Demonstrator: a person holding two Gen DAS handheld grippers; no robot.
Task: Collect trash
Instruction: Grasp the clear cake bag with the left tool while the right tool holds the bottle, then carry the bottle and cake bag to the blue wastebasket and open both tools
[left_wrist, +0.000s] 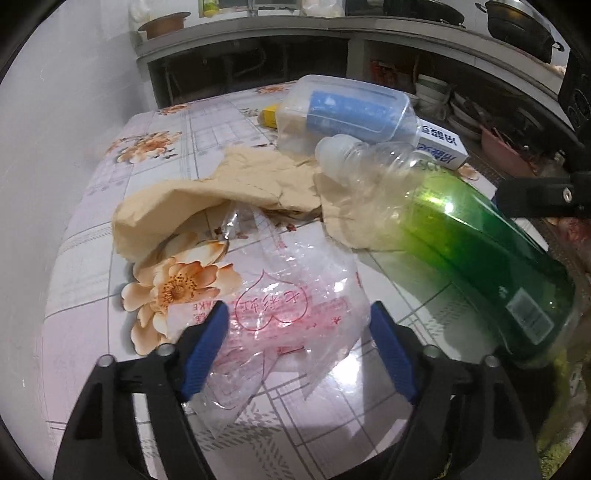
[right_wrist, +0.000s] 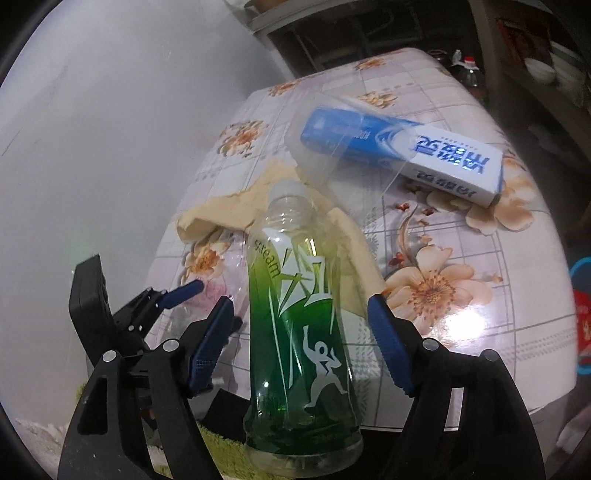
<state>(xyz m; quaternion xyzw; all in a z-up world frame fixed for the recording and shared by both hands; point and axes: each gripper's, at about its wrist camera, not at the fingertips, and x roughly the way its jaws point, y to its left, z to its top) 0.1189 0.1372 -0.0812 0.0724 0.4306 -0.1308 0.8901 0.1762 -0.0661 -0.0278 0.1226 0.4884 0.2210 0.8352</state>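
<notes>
Your right claw (right_wrist: 301, 325) stands released around the green bottle (right_wrist: 301, 332), its blue pads clear of the plastic on both sides. The bottle lies low in the frame with its base hanging past the near edge of the table (right_wrist: 498, 295), so a nudge from either pad before you squeeze could roll it off onto the floor. It is smooth and rounded, and I judge a pinch on the waist may let it squirt out.

Your left claw (left_wrist: 297, 343) is also released, straddling the clear plastic bag (left_wrist: 288, 306) at the bottom centre of its view. That film is thin and limp; the pads may close on nothing, or drag it without lifting.

The two claws sit just beside each other, so closing both together risks a knock.

The bottle is clear near its white cap, green toward the base, and looks empty. The bag is crumpled with pink print. Beyond them lie crumpled tan paper (left_wrist: 207, 195), a clear tub (left_wrist: 343, 110) and a blue-and-white box (right_wrist: 424, 155) lying partly in the tub.
</notes>
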